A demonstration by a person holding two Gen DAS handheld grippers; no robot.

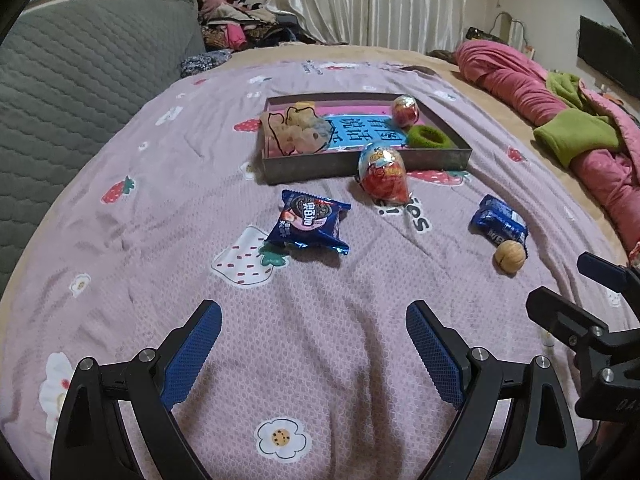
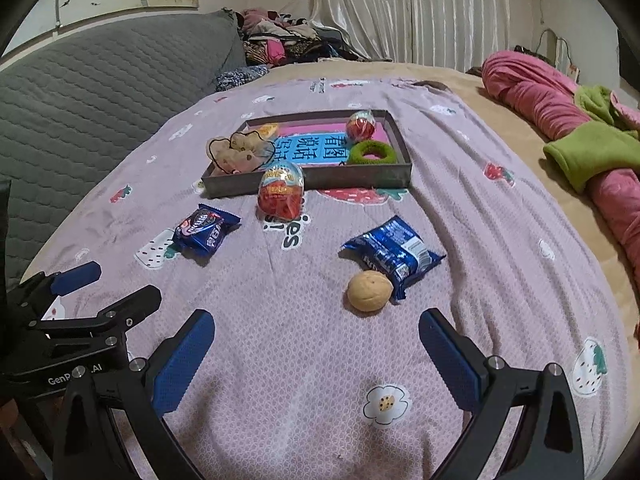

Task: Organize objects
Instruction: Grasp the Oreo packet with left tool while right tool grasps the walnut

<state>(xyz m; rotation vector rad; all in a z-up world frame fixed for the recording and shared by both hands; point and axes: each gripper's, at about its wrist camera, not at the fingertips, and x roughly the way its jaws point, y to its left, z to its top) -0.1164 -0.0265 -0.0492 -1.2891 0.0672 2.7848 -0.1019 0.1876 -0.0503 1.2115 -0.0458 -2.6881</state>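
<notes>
Your right gripper [image 2: 316, 336] hangs wide open and empty, the walnut [image 2: 369, 291] just ahead at 12 o'clock, touching a blue packet [image 2: 394, 254]. Your left gripper [image 1: 314, 330], equally open and empty, sits farther off. The tray [image 2: 316, 182] lies beyond at 12.

A shallow grey metal tray [image 2: 308, 182] sits mid-bed on the pink strawberry-print sheet [image 2: 304, 344]; a green fuzzy hair ring [image 2: 371, 153] lies in it; a red plastic egg [image 2: 281, 195] stands before it; a tan walnut [image 2: 369, 291] touches a blue foil snack packet [image 2: 394, 254].
</notes>
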